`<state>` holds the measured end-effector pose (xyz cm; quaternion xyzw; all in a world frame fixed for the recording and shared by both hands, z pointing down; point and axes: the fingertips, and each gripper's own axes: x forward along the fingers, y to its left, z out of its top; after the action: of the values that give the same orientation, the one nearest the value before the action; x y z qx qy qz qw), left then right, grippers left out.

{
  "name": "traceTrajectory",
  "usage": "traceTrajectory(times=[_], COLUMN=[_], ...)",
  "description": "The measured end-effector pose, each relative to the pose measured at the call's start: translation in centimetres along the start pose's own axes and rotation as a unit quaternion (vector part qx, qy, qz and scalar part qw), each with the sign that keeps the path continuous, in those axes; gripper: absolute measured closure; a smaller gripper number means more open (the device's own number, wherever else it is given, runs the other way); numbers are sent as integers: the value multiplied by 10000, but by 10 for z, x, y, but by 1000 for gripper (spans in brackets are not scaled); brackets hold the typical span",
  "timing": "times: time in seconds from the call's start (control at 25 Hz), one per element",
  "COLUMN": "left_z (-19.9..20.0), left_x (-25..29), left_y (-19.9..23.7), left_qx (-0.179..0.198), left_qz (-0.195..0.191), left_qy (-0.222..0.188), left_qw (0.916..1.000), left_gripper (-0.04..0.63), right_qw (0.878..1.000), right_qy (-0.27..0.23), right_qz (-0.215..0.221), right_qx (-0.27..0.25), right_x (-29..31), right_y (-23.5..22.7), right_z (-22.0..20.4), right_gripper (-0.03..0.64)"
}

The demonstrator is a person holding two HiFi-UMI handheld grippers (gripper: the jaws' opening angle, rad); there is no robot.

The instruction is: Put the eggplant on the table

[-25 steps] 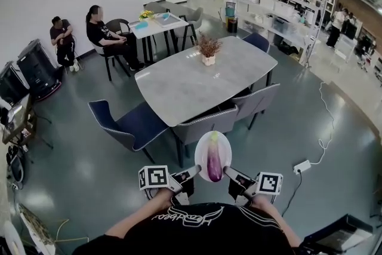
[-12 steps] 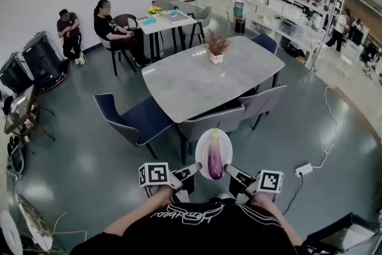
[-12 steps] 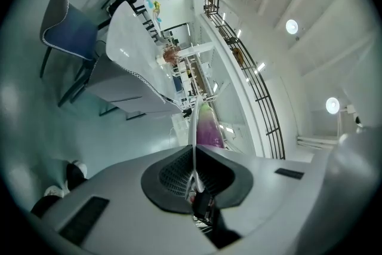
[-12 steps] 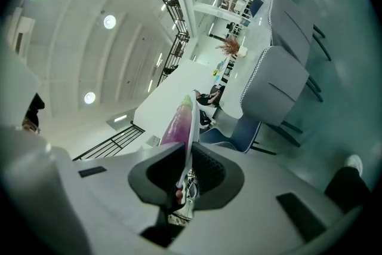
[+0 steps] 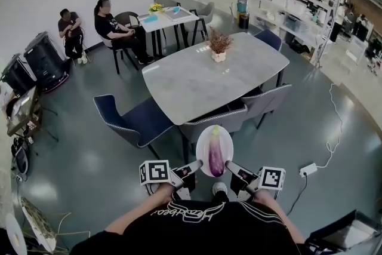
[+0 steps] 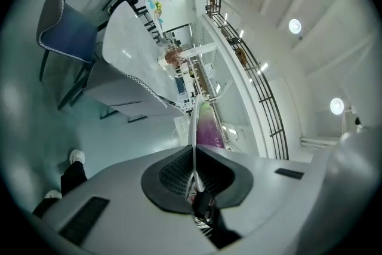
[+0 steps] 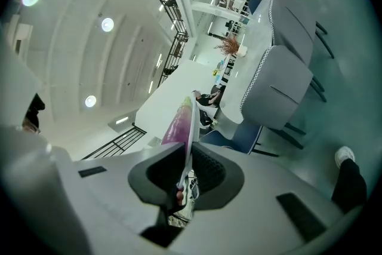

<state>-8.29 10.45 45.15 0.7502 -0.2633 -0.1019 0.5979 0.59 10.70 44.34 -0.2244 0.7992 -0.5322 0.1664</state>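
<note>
- Purple eggplant (image 5: 215, 155), green at its far end, lying lengthwise on a white plate (image 5: 203, 143). The plate is carried in the air above the floor, short of the grey table (image 5: 197, 77) and near the grey chair (image 5: 210, 121) at its near edge.
- Left tool (image 5: 194, 168): jaws clamped on the plate's left rim. In the left gripper view the plate (image 6: 192, 122) runs edge-on between the ribbed pads of the tool (image 6: 193, 173), with the eggplant (image 6: 207, 127) beyond.
- Right tool (image 5: 233, 168): jaws clamped on the plate's right rim. In the right gripper view the plate (image 7: 188, 143) sits edge-on in the tool (image 7: 185, 173), with the eggplant (image 7: 178, 123) beside it.
- Change from a second ago:
  - The table, its chairs and the potted dried plant (image 5: 219, 45) sit slightly further right in the head view.
  - A white shoe (image 5: 219, 188) now shows below the plate.
  - The plate, the eggplant and both grips are unchanged.
- Writing:
  - Black-and-white square markers are on the left cube (image 5: 154, 172) and the right cube (image 5: 271, 178).
  - White script on the black shirt (image 5: 191, 230) is upside down and not legible.
- Hidden or unclear:
  - The tool tips lie under the plate rim in the head view.
  - The hands are mostly behind the cubes.
  - The two seated people (image 5: 107, 24) by the wall have mosaic patches over their faces.
  - The shelving at the far right is too small to itemise.
</note>
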Motion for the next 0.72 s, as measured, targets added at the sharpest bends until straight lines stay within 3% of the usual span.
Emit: traceTrajectory(times=[0.36, 0.72], left_z=[41, 118], left_x=[74, 138], left_y=[20, 46], left_qx=[-182, -334], left_qz=[87, 404], left_qy=[-22, -328], left_qw=[9998, 9981], left_gripper=[575, 575], right_qw=[9999, 9985], right_qy=[92, 475], right_qz=[-99, -56], right_qx=[64, 269], right_x=[11, 58], right_y=[-50, -105], right_z=[72, 158], right_gripper=[574, 574])
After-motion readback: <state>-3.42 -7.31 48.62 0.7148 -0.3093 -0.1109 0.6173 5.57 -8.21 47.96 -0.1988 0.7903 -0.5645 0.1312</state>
